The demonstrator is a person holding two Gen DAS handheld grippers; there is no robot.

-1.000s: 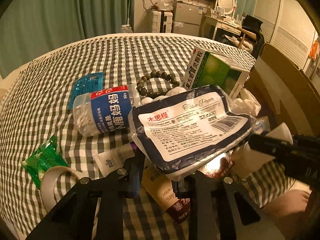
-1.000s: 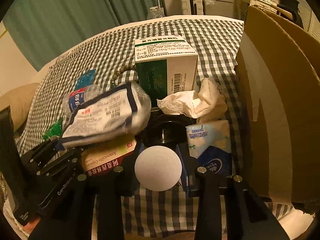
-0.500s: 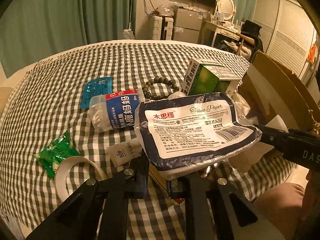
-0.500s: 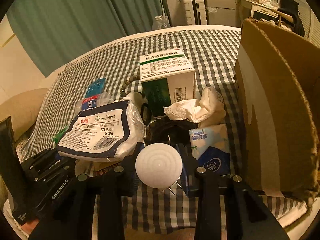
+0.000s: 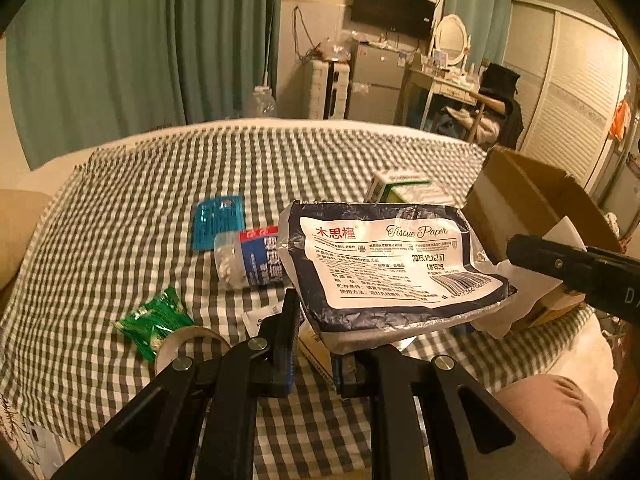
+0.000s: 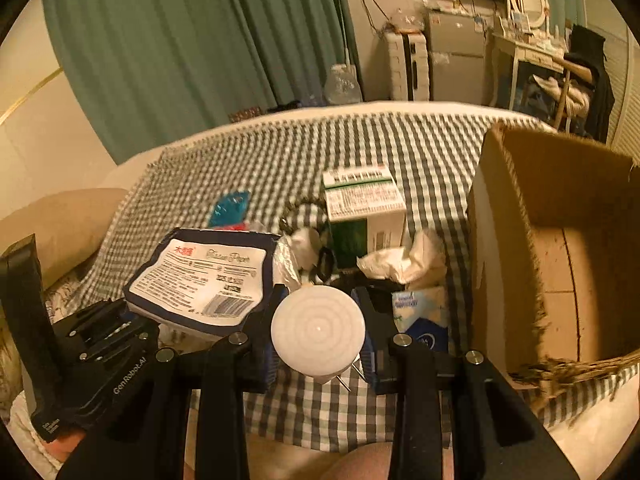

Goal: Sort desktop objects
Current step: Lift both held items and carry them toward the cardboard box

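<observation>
Checked cloth (image 5: 120,208) is cluttered; box (image 6: 560,248) looks empty; tissue pack (image 5: 392,268) is clamped by left gripper (image 5: 316,344), white disc (image 6: 318,330) by right gripper (image 6: 320,336); most sorting is judged undone

On the worktop (image 5: 120,208), the bottle (image 5: 248,258) lay on its side just in front of the blister pack (image 5: 218,222). Nearer and to the left, the sachet (image 5: 154,320) rested against the tape roll (image 5: 182,344). The tissue pack (image 5: 392,264) sat above the clutter, right of the bottle, with the medicine box (image 5: 404,188) behind it. The cardboard box (image 6: 560,248) stood at the right edge, the crumpled tissue (image 6: 404,258) beside it, in front of the medicine box.
</observation>
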